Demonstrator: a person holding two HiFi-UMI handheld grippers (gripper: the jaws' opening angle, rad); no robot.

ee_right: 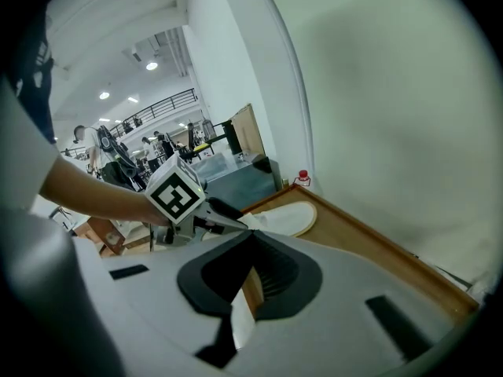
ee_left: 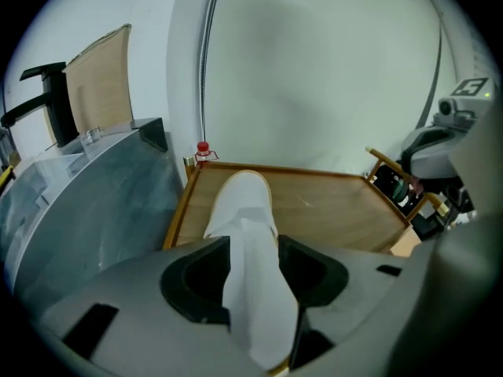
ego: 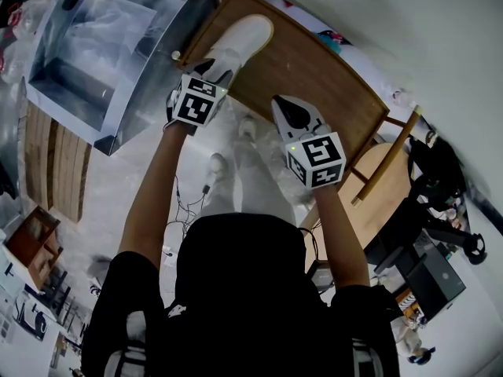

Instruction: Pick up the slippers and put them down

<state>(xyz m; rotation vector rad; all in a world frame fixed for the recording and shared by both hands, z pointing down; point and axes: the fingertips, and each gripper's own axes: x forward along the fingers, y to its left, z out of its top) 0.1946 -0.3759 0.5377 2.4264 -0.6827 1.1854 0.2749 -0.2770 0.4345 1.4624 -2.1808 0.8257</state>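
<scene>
**A:** Where is the slipper sitting?

**B:** The white slipper (ego: 242, 38) is resting on the wooden table (ego: 322, 73). Its toe is pointing toward the far corner, where a small red-capped bottle (ee_left: 203, 151) is standing. Its heel end is rising off the wood toward the person.

**A:** And what is the left gripper doing?

**B:** The left gripper (ee_left: 253, 250) is reaching down over that heel end. Its jaws are standing wide apart, so it is released. The slipper's soft upper is running up between the two dark pads, filling much of the gap, but the pads are not clamping it.

**A:** Is the right gripper carrying anything?

**B:** The right gripper (ee_right: 253, 232) is hovering over the near part of the table, just beside the left one and apart from the slipper. Its jaw tips are meeting, so it is clenched. A strip of the table and a pale sliver are showing through the gap behind the tips, and what that sliver is cannot be told.

**A:** What is standing next to the table?

**B:** A translucent container (ego: 102, 61) is sitting just beside the table's left edge.
</scene>
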